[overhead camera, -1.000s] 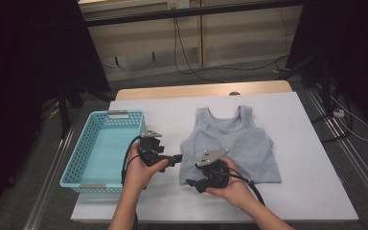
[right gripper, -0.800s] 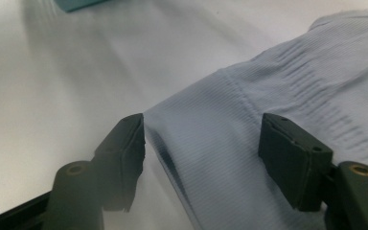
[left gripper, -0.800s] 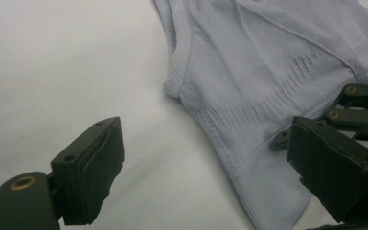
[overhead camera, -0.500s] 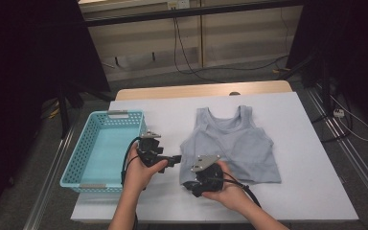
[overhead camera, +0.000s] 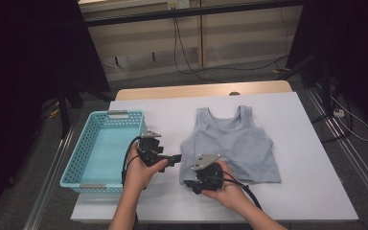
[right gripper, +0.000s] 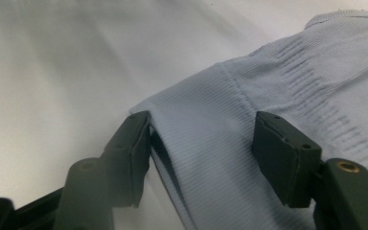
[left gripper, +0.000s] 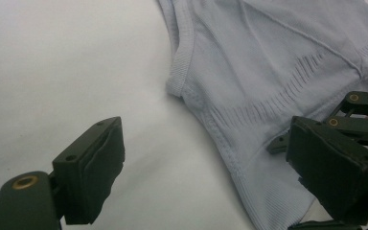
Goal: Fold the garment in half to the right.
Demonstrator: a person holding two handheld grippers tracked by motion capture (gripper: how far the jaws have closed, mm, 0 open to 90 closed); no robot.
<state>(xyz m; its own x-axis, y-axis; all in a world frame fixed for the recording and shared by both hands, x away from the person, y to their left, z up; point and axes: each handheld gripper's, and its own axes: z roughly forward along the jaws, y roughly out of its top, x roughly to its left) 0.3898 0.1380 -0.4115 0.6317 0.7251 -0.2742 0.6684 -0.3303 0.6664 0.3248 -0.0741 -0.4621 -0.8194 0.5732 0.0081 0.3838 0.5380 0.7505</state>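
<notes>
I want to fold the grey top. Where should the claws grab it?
Probably at the bottom hem corner nearest the basket, coming in low from the front edge. The grey top lies flat, so only its edges offer a lip. The right claw already straddles that corner, jaws closing but not pinching; the left claw waits open beside it.

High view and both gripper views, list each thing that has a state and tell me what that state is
Light grey ribbed tank top: spread flat on the white table, bottom left corner slightly lifted.
Light blue perforated plastic basket: upright, empty.
Left tool: jaws open, nothing between them, beside the top's edge.
Right tool: jaws have just been closing around the top's corner, pads not yet pressing.
</notes>
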